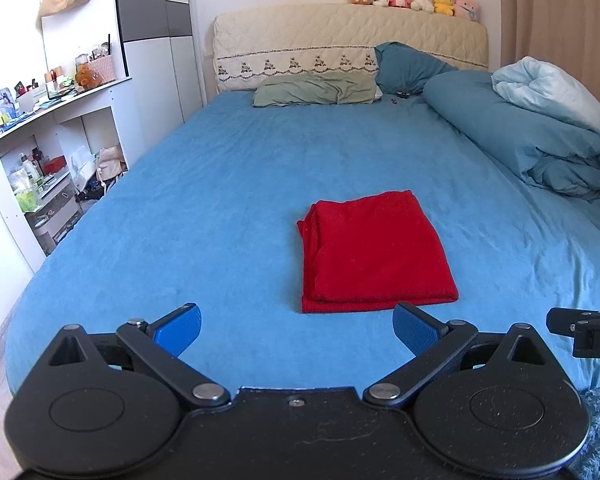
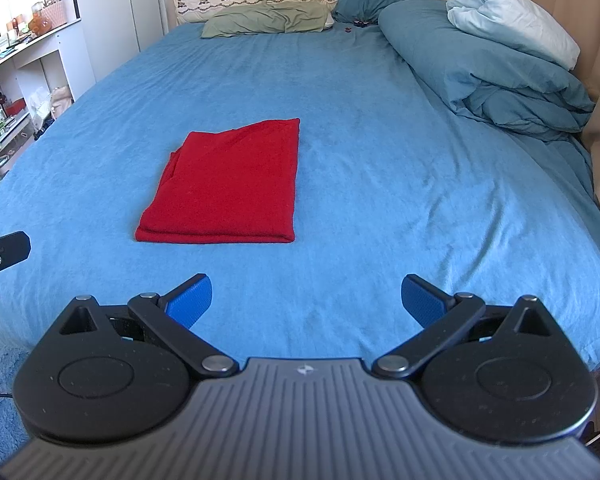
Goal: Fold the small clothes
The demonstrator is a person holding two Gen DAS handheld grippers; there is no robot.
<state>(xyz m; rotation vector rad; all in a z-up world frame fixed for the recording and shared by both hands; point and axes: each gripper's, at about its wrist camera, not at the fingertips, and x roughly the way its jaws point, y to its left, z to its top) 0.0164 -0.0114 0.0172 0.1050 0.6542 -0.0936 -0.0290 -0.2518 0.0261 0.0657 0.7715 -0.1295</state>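
I hold both grippers above the near edge of the bed [image 1: 220,200]. My left gripper [image 1: 296,330] is released, jaws spread wide, holding nothing. My right gripper [image 2: 306,300] is likewise released and empty.

The cloth [image 1: 374,252] lies flat on the sheet, already in a stacked rectangle. In the left view it sits at 1 o'clock, just beyond the fingertips; in the right view it sits at 11 o'clock, farther off. Neither gripper touches it.

Handling judgement: the cloth looks like a soft, light, fuzzy knit. It should be limp, not slippery, not fragile. Layers show along the near and left edges, so they may slide apart if only the top one is pinched.

Recommended hold: take the two near corners, one per gripper, clamping all layers together.
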